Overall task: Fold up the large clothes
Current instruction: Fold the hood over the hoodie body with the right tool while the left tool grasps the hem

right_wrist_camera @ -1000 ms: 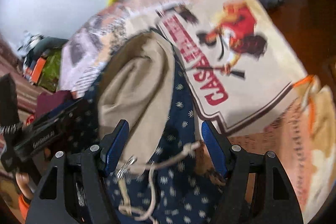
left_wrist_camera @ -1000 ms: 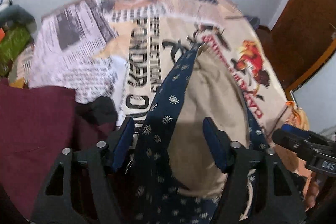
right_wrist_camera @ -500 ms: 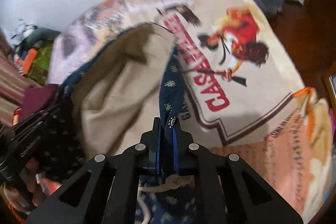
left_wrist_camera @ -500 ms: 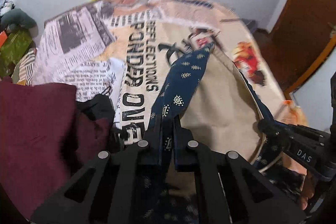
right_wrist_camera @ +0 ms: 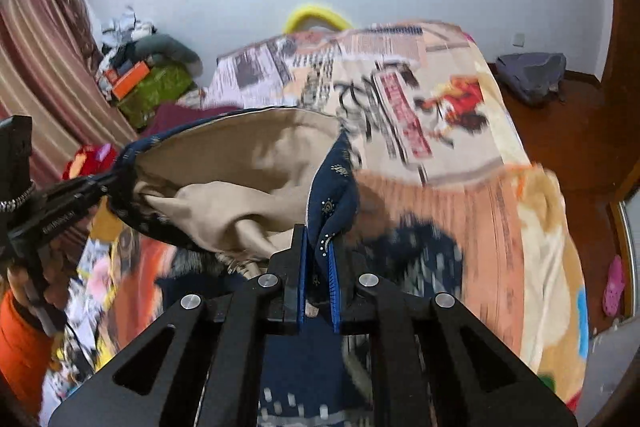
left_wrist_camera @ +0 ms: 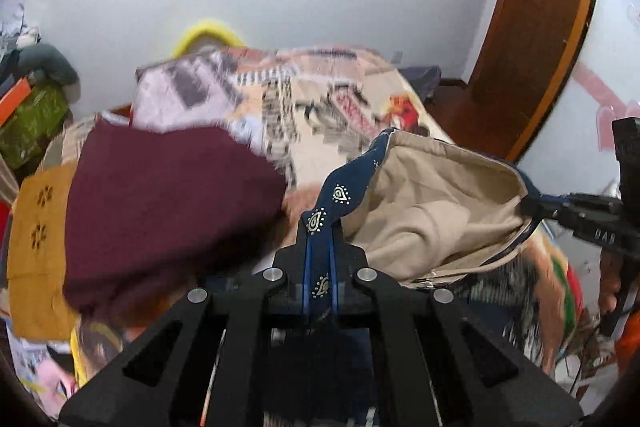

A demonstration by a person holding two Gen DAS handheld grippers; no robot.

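A navy printed garment with a beige lining (left_wrist_camera: 432, 203) hangs stretched between my two grippers above the bed. My left gripper (left_wrist_camera: 320, 247) is shut on its navy edge (left_wrist_camera: 340, 193). My right gripper (right_wrist_camera: 318, 255) is shut on the opposite navy edge (right_wrist_camera: 336, 187). The beige lining (right_wrist_camera: 240, 171) sags open between them. The right gripper also shows at the right of the left wrist view (left_wrist_camera: 576, 215), and the left gripper shows at the left of the right wrist view (right_wrist_camera: 68, 199). The garment's lower part hangs below, partly hidden by the grippers.
A maroon garment (left_wrist_camera: 160, 203) and a mustard cloth (left_wrist_camera: 36, 239) lie on the bed's left side. The bed has a printed newspaper-pattern cover (right_wrist_camera: 440, 115). A wooden door (left_wrist_camera: 536, 27) is at right. Piled clutter (right_wrist_camera: 152, 79) and a curtain (right_wrist_camera: 40, 67) are at left.
Both grippers closed on the garment's navy edges, then lifted it off the bed and pulled apart, so the waist opening is stretched wide.
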